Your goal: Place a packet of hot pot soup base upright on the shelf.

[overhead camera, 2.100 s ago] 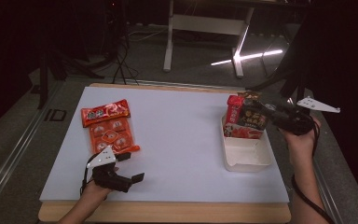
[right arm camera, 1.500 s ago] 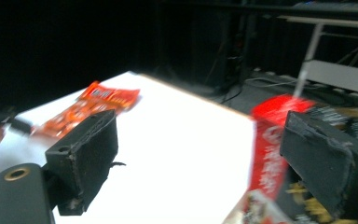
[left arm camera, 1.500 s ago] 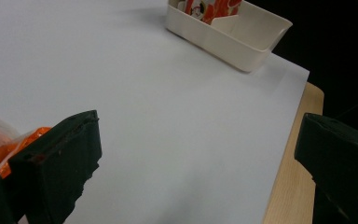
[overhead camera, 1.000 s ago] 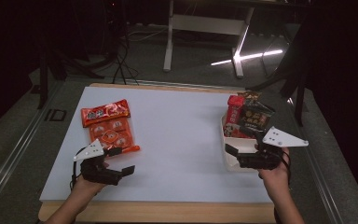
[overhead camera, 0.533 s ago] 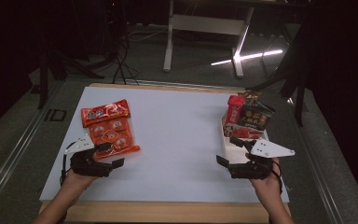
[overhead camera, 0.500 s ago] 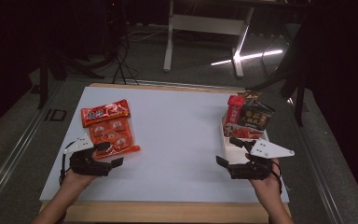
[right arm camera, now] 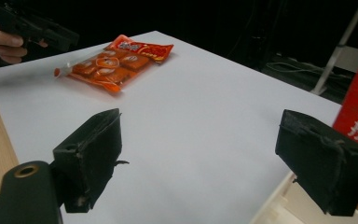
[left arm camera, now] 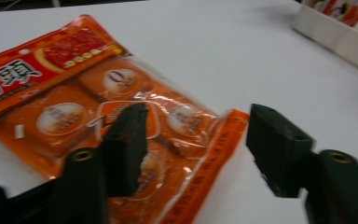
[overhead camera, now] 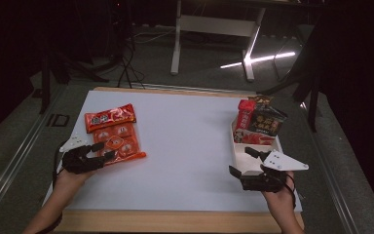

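From the high view, the left gripper (overhead camera: 100, 157) sits at the near corner of the orange snack packet (overhead camera: 113, 132), whose long axis runs away from it up the white table (overhead camera: 185, 141); the right gripper (overhead camera: 243, 163), released and empty, hovers well apart beside the white tray (overhead camera: 235, 146). In the left gripper view the jaws have just been closing and straddle the packet's (left arm camera: 121, 112) sealed edge, pads not yet pressing, bare table beyond. The right gripper view shows its jaws wide over bare table, the packet (right arm camera: 116, 60) far ahead by the left hand (right arm camera: 2, 44).

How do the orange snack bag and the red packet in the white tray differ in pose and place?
The orange snack bag lies flat on the table's left side; the red packet stands upright in the white tray on the right. The left tool straddles the bag's corner; the right tool is near the tray, not touching the packet. Both are sealed snack packs.
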`<state>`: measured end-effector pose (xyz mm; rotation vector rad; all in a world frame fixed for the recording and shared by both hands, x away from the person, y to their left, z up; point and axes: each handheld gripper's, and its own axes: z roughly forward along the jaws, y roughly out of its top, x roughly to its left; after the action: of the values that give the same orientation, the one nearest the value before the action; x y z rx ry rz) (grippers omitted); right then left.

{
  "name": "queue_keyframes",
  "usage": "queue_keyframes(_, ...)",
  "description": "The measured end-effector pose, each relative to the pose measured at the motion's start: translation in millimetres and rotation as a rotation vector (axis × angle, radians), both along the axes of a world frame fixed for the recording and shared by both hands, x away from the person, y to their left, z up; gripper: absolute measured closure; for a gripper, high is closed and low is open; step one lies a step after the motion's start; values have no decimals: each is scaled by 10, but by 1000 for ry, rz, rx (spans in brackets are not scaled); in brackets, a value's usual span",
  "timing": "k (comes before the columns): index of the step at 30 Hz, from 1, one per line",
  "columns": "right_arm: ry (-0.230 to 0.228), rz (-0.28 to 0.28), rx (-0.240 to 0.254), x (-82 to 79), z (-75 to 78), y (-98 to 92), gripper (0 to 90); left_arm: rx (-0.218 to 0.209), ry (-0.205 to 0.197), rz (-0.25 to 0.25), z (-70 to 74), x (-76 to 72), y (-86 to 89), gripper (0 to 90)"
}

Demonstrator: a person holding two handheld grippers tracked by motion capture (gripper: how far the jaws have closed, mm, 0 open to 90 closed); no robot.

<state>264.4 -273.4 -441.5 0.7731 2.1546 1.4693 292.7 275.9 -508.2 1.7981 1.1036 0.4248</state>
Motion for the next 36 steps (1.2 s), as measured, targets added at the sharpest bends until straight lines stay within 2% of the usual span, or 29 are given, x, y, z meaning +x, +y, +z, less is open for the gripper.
queue_keyframes(2,5,-10,-1,-4,-17,-29,143,23,10,30,-11,42,31,509)
queue_keyframes(3,5,-15,-4,-6,-26,-42,144,31,15,46,-18,64,51,574)
queue_keyframes(6,13,-21,-4,-7,-51,-74,144,70,36,115,-33,136,95,691)
queue_keyframes(8,16,-25,0,-9,-54,-95,144,114,48,158,-39,184,114,744)
queue_keyframes(11,15,-32,11,-13,-52,-122,145,136,62,201,-60,259,168,810)
queue_keyframes(15,20,-33,11,-12,-59,-137,145,168,103,232,-116,378,240,894)
queue_keyframes(17,23,-32,10,-9,-66,-133,145,192,110,264,-150,437,271,900)
queue_keyframes(20,25,-25,6,-5,-73,-121,145,203,132,303,-196,542,330,900)
queue_keyframes(23,27,-20,1,-1,-80,-112,145,230,157,320,-247,652,358,900)
queue_keyframes(28,26,-18,4,-3,-80,-116,145,231,187,336,-328,763,359,900)
queue_keyframes(29,30,-16,4,4,-86,-123,145,219,186,340,-371,785,336,900)
queue_keyframes(33,34,-12,6,12,-91,-122,146,194,205,333,-373,799,338,900)
queue_keyframes(35,34,-10,8,14,-92,-119,147,196,210,325,-369,806,330,900)
queue_keyframes(36,38,-3,7,17,-93,-107,147,219,206,323,-365,808,291,900)
